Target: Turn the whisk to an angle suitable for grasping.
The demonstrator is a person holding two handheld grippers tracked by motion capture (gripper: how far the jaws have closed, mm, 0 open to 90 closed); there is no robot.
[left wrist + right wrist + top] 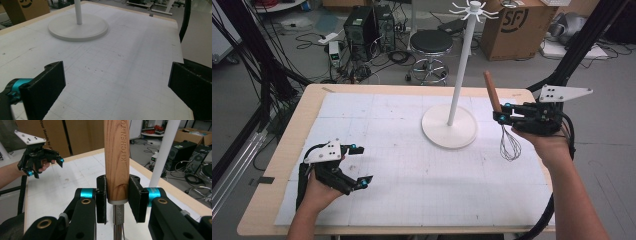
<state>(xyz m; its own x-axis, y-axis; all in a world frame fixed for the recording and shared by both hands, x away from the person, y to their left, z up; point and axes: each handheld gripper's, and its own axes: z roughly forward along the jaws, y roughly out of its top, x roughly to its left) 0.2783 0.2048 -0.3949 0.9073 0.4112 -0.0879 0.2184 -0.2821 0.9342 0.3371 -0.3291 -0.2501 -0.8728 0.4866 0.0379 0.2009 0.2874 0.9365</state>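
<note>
The person is holding a whisk (504,125) up off the table with the right gripper (504,114), whose jaws are closing firmly on the lower end of its wooden handle, just above the metal collar. The whisk is hanging near the right edge of the mat, wire loops pointing down and clear of the surface, handle tilting up toward the white stand (455,95). Judging by this, the pick-up is done and the hanging is what is left: the tool is sitting well below the ring of hooks (472,9) at the top of the pole, so a lift and a careful approach are probably still to come. The left gripper (354,166) is resting low over the near left part of the white gridded mat (402,165), jaws spread wide and gripping nothing. The handle is showing a warm, striped grain with stamped lettering; the wires are looking thin and springy, the stand's round base (449,133) smooth and matte, the mat scuffed.
</note>
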